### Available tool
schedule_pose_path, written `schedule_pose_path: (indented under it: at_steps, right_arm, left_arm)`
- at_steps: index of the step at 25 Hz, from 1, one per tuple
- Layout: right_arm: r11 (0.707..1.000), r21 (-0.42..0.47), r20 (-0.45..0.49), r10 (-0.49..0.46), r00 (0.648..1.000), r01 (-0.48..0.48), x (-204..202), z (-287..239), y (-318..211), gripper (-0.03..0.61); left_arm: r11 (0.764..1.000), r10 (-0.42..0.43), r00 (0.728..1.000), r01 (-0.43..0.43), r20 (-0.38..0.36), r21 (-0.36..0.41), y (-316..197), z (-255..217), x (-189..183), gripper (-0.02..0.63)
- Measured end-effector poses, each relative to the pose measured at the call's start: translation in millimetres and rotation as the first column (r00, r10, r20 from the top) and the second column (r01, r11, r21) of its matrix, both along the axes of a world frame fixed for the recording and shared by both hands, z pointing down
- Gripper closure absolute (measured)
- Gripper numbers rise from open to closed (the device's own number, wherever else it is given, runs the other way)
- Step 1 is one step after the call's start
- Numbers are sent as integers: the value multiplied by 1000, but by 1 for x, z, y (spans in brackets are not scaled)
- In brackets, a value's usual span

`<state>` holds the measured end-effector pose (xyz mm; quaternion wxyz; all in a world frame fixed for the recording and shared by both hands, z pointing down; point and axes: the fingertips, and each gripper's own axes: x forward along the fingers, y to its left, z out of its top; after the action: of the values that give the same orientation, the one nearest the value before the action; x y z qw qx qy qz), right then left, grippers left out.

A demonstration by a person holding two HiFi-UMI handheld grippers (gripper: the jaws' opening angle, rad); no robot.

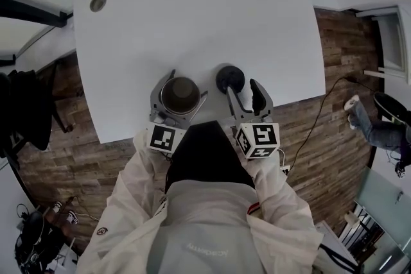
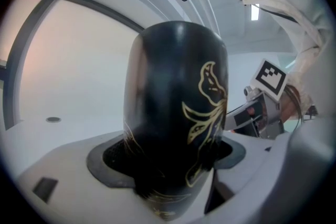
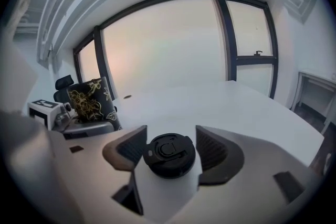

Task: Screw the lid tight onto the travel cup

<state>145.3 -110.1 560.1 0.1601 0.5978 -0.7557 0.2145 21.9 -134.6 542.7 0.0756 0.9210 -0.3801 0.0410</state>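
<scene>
The open, lidless black travel cup with gold flower print stands upright on the white table, near its front edge. My left gripper is shut on the cup's body, a pad pressed on each side. To its right the round black lid lies flat on the table, top side up. My right gripper is open around the lid. A small gap shows between the lid and each ribbed pad. The cup stands to the left of that gripper.
The white table stretches away from me, with a round cable hole at its far left. Its front edge runs just under both grippers. Wooden floor, a black cable and a person's feet lie to the right.
</scene>
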Motion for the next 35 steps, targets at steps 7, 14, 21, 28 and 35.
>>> schedule_pose_path:
  at_steps: [7, 14, 21, 28, 35]
  right_arm:
    - [994, 2, -44, 112, 993, -112, -7, 38, -19, 146]
    - [985, -78, -78, 146, 986, -152, -12, 62, -36, 129]
    - [991, -58, -129, 116, 985, -124, -13, 59, -38, 130]
    - [998, 28, 12, -56, 998, 56, -13, -27, -35, 130]
    - [777, 80, -72, -621, 781, 625, -107, -135, -16, 130]
  left_arm:
    - [1000, 5, 1000, -5, 3, -15, 0, 1, 1, 198]
    - [1000, 15, 1000, -14, 17, -19, 1, 3, 4, 198]
    - [1000, 26, 999, -26, 28, -14, 1, 4, 5, 198]
    - [998, 56, 996, -56, 66, 6, 3, 2, 6, 198]
    - [997, 80, 994, -81, 76, 15, 5, 0, 4, 199]
